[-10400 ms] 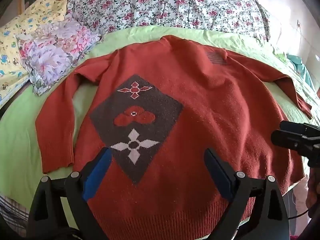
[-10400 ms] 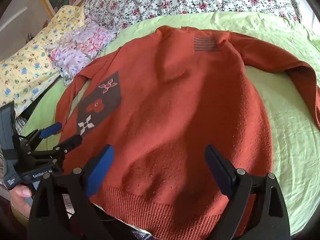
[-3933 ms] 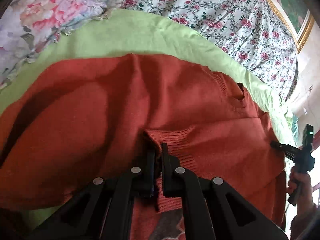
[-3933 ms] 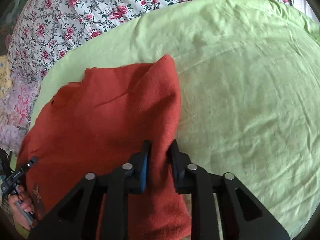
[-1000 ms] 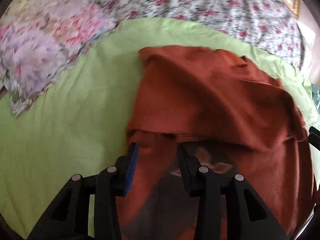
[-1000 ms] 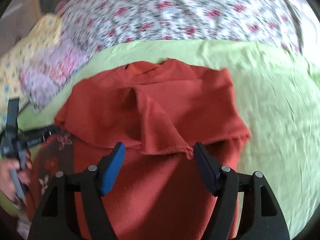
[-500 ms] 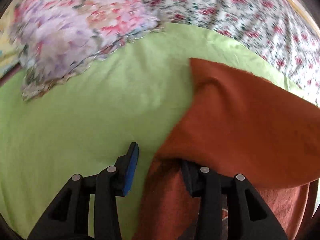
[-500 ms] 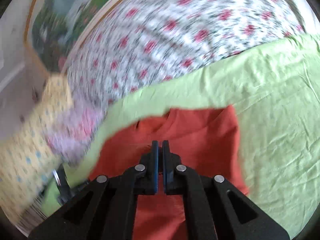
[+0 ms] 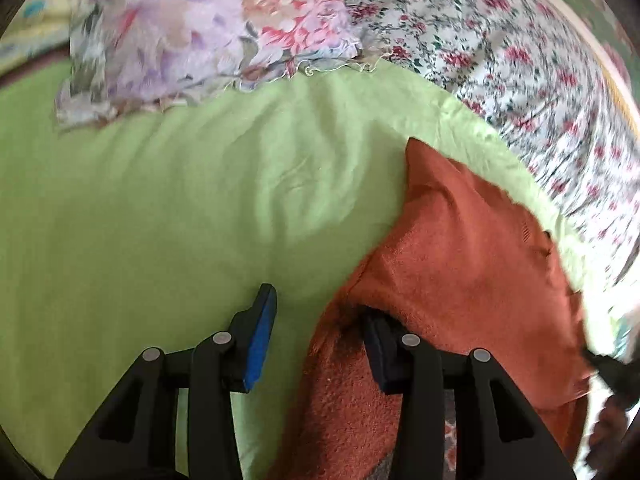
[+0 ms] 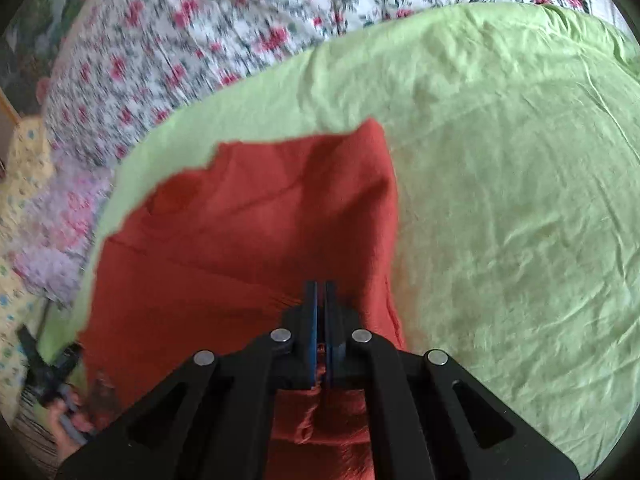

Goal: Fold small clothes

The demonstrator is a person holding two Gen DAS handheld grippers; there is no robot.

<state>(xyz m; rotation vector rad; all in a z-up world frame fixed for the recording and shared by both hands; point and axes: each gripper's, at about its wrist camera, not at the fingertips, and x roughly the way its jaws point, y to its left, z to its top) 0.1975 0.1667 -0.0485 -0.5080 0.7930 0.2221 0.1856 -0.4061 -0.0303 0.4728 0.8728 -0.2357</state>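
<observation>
Green-sheeted bed (image 9: 168,208) carries orange sweater (image 9: 472,248), pillows (image 9: 192,28).

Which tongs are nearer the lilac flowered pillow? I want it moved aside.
Left. The left tongs hang over the sweater's pillow-side edge; the right tongs grip its far side.

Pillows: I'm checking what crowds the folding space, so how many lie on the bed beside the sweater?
2 that show. A purple flowered pillow lies at the green sheet's far left edge; a yellow pillow sits beyond it. Others may be out of view.
</observation>
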